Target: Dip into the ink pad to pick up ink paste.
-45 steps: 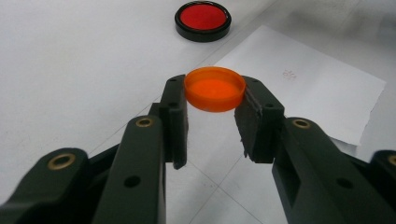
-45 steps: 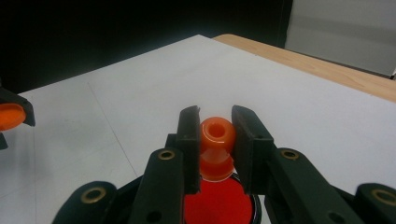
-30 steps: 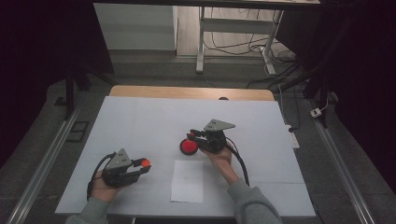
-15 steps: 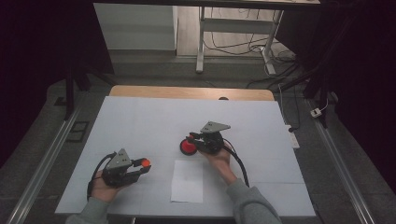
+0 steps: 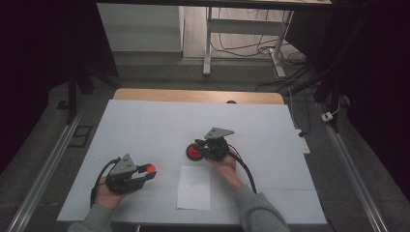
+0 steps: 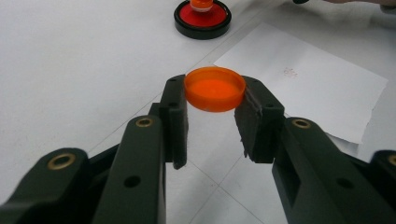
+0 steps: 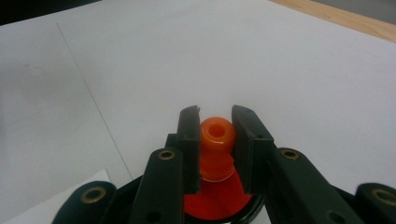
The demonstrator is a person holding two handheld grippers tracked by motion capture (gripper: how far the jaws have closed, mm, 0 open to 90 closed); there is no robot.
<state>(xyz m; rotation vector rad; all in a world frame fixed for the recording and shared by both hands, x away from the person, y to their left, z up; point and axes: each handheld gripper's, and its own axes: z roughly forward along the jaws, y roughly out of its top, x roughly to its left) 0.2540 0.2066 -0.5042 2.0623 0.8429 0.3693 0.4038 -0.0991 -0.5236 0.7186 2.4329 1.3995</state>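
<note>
- Stamp: an orange piece with a rounded knob on top, a small round hole in the knob's end, and a paler, translucent collar below it. It stands upright in a round ink pad that has a red inner face and a black rim.
- Seen from the left gripper view, the same ink pad is a shallow black dish with a red surface, and the stamp rises from its middle.
- The pad sits on the white table, a little right of centre and just beyond the far edge of a white paper sheet.
- The right gripper pinches the stamp's knob between its two black jaws, one jaw pressed on each side. In the high view the right gripper sits just right of the pad, held from the near side by the right hand.
- The left gripper pinches an orange cap, a shallow round lid with a smooth, glossy top, clamped by its rim at the jaw tips.
- In the high view the left gripper is near the left front of the table, well apart from the pad, with the cap at its tip pointing right, toward the paper.
- The paper sheet carries a faint small mark near its middle; what it is cannot be made out.
</note>
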